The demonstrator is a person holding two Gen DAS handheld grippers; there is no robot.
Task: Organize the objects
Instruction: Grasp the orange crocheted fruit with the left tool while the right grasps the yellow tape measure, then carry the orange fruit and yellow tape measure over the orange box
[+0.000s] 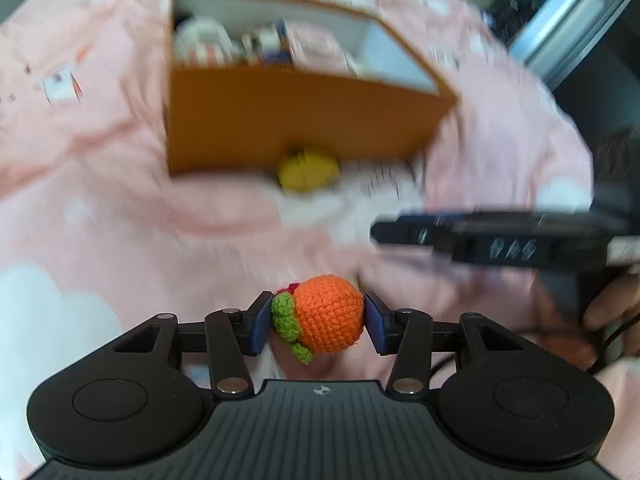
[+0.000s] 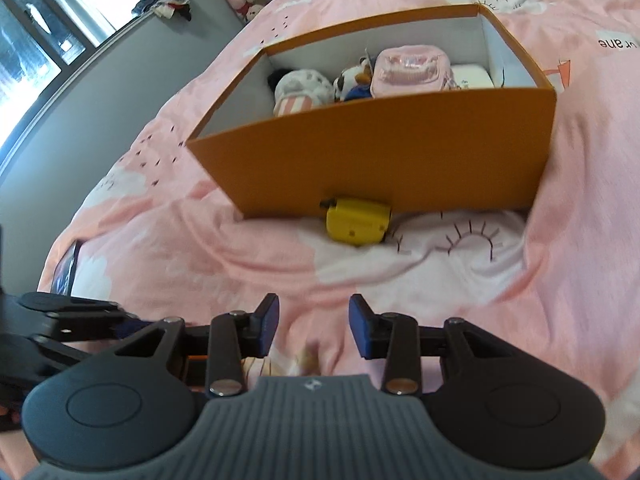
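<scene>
Crocheted orange fruit [image 1: 329, 314] with green leaves sits clamped in left gripper [image 1: 318, 322] jaws; right gripper [image 2: 313, 326] jaws gape.

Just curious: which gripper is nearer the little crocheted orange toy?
Left. The crocheted orange toy sits between the left gripper fingers; the right gripper hovers empty off to its right.

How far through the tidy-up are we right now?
Done: several soft toys and a pink pouch sit inside the orange box. In hand: the left gripper holds a crocheted orange toy. Left: the yellow toy against the box front; right gripper is empty.
</scene>
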